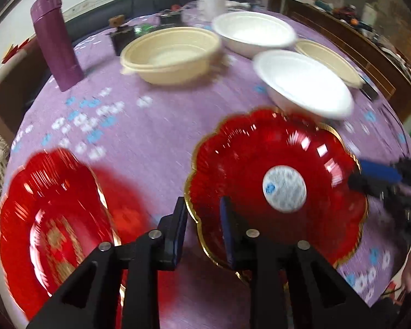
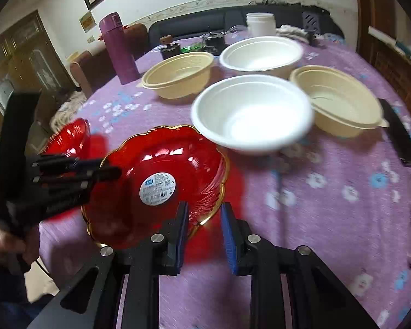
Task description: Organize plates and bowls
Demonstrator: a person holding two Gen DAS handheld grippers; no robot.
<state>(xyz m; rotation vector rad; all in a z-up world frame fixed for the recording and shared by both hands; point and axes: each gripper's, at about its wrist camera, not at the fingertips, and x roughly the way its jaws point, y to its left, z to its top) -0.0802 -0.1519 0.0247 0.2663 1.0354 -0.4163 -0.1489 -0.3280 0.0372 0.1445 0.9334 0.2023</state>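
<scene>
A red scalloped plate (image 1: 246, 164) with a gold rim and a round sticker sits low in both views. My left gripper (image 1: 204, 224) is shut on its near-left rim; in the right wrist view the left gripper (image 2: 109, 171) reaches in from the left onto the same plate (image 2: 161, 159). My right gripper (image 2: 204, 222) is shut on the plate's opposite rim, and in the left wrist view it (image 1: 370, 176) comes in from the right. A second red plate (image 1: 54, 219) lies on the cloth to the left. Two white bowls (image 2: 252, 115) (image 2: 260, 53) and two cream bowls (image 2: 178, 74) (image 2: 339, 101) stand behind.
A purple flask (image 1: 56, 41) stands at the far left of the purple flowered tablecloth (image 1: 150, 126). A white jar (image 2: 260, 24) and small dark items sit at the back. A black remote (image 2: 400, 137) lies at the right edge. A person's hand (image 2: 2, 241) holds the left gripper.
</scene>
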